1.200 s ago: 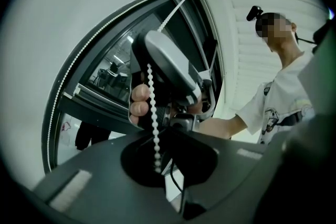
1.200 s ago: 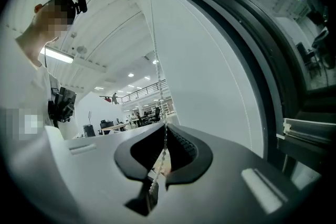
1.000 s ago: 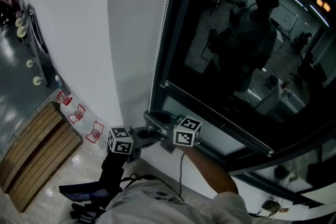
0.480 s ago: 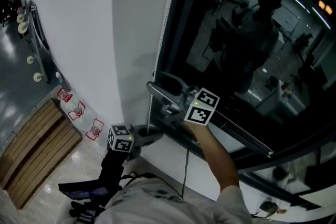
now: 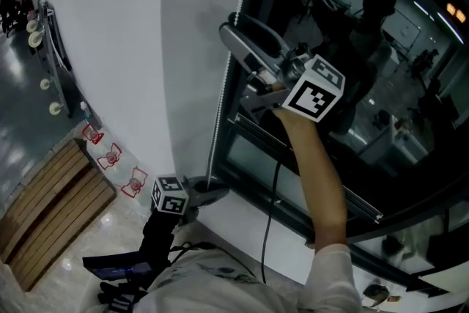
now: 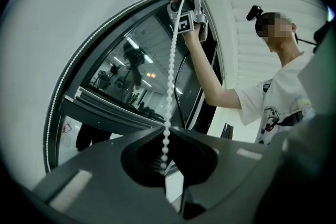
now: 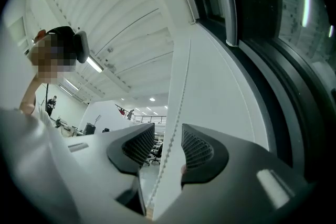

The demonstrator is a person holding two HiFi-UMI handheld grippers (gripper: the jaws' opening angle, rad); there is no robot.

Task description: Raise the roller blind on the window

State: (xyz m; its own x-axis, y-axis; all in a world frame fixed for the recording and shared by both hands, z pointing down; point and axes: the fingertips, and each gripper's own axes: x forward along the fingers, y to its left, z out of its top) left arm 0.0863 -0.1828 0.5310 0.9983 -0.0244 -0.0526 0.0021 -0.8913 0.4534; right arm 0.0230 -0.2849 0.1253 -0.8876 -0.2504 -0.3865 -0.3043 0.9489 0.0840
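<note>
A white bead chain [image 5: 220, 102] hangs along the dark window frame [image 5: 238, 135]. Low down, my left gripper [image 5: 218, 191] is shut on the bead chain [image 6: 169, 86], which runs up taut from its jaws. My right gripper [image 5: 229, 26] is held high on a raised arm, against the same chain. In the right gripper view the bead chain [image 7: 173, 123] passes through the gap between the ribbed pads [image 7: 197, 149], which stand apart from it. Its jaws have just been closing, with the chain between them. I cannot make out the blind's fabric.
The dark window glass [image 5: 352, 70] reflects the person and ceiling lights. A pale bar [image 5: 315, 166] crosses the window low down. A white wall [image 5: 110, 48] stands left of the frame. A wooden bench [image 5: 44, 223] sits on the floor below.
My right gripper let go low down beside the left one and has risen far up along the chain. The left gripper has kept still.
</note>
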